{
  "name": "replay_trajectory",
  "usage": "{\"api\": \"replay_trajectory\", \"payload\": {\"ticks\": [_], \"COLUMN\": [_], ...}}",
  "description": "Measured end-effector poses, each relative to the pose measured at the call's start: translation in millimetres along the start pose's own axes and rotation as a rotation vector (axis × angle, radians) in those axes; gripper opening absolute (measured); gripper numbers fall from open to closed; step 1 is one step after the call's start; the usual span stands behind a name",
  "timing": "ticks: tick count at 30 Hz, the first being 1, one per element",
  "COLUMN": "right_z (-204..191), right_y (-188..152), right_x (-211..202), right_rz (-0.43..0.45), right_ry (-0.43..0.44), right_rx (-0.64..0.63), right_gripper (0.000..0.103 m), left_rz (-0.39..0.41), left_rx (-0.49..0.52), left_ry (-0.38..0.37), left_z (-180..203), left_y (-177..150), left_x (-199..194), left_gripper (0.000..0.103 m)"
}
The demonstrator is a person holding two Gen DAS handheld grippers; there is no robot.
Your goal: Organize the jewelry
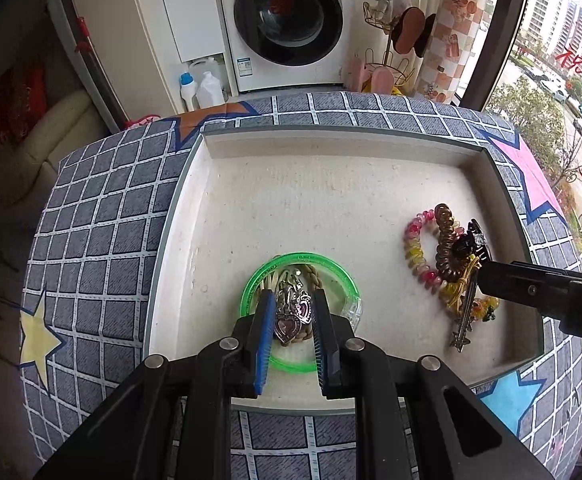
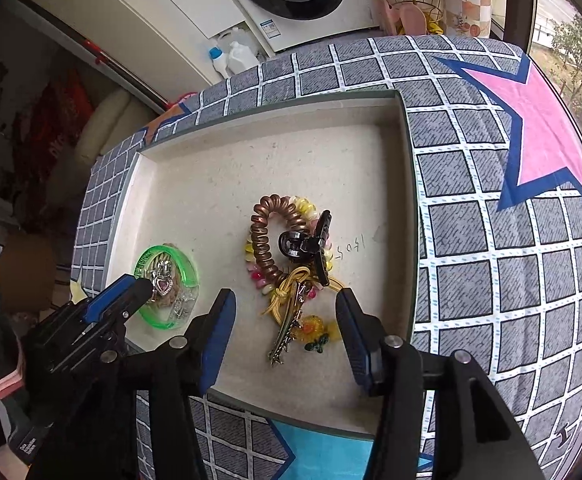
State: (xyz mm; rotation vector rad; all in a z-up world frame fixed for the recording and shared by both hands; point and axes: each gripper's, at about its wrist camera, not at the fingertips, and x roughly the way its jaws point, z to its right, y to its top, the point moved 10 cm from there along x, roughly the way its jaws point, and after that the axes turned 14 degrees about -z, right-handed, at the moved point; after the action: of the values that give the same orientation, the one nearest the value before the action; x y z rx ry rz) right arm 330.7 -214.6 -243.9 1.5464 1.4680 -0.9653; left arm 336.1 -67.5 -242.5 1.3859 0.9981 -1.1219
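Observation:
A cream tray lies on the checked cloth. In it, a green bangle rings a braided cord bracelet with heart charms. My left gripper is open, its fingers straddling the charms inside the bangle. To the right lies a pile: brown coil hair tie, pink-yellow beaded bracelet, black claw clip, yellow cord and a metal hair pin. My right gripper is open, straddling the pile's near end.
The checked cloth with coloured stars covers the table. Beyond its far edge stand a washing machine, detergent bottles and a wire rack. A window is on the right.

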Motion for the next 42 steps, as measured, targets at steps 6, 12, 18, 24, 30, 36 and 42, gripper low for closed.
{"api": "replay_trajectory", "payload": {"ticks": [6, 12, 18, 24, 30, 36, 42], "right_z": [-4.6, -6.9, -7.7, -8.6, -11.9, -18.8, -25.1], "right_y": [-2.3, -10.7, -27.6, -49.9, -77.1, -106.6, -141.7], "right_x": [-12.6, -19.4, -20.6, -21.2, -20.5, -19.2, -28.0], "right_rz": [0.025, 0.028, 0.022, 0.016, 0.005, 0.011, 0.056], "right_ry": [0.011, 0.01, -0.009, -0.034, -0.071, -0.115, -0.193], "right_rx": [0.007, 0.021, 0.029, 0.036, 0.03, 0.002, -0.042], "right_gripper": [0.06, 0.07, 0.076, 0.083, 0.086, 0.087, 0.087], "left_rz": [0.079, 0.069, 0.052, 0.032, 0.033, 0.018, 0.011], "left_rx": [-0.044, -0.043, -0.052, -0.058, -0.049, -0.062, -0.073], "left_ry": [0.024, 0.031, 0.036, 0.058, 0.056, 0.051, 0.045], "left_z": [-10.2, -15.0, -23.4, -32.1, -34.3, -38.7, -45.7], "left_y": [3.0, -2.9, -23.1, -47.8, -77.1, -110.0, -143.0], "left_x": [-21.8, -29.7, -36.7, -41.9, -52.7, -60.5, -77.1], "left_gripper": [0.103, 0.103, 0.103, 0.103, 0.103, 0.103, 0.103]}}
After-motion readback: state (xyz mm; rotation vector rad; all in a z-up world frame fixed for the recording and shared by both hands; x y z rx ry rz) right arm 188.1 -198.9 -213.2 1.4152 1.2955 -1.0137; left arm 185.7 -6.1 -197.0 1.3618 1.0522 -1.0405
